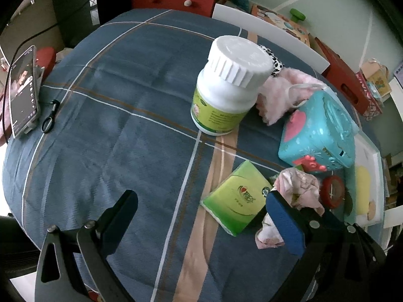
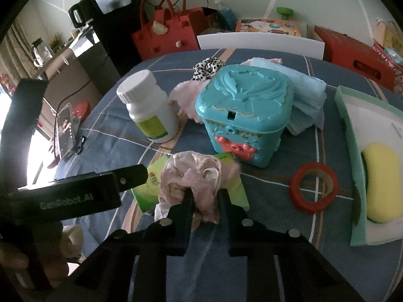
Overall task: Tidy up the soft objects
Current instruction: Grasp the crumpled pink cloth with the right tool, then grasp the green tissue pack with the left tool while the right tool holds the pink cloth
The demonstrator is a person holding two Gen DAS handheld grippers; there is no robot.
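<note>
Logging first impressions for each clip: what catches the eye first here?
The right gripper, near the table's front edge, is shut on a crumpled pink cloth lying over a green tissue pack. Behind stand a turquoise toy box and a white bottle.

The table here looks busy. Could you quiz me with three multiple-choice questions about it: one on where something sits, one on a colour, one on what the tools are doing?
1. Where does the yellow sponge lie?
A. in the tray
B. on the bottle
C. under the teal box

2. What colour is the tape roll?
A. blue
B. red
C. white

3. What is the right gripper doing?
A. standing open over bare cloth
B. clamping the bottle cap
C. pinching the pink cloth

Answers:
1. A, the sponge rests inside the tray at the table's right edge.
2. B, the ring beside the teal box is red.
3. C, its jaws are closed on the crumpled pink cloth, while the left gripper stands open.
</note>
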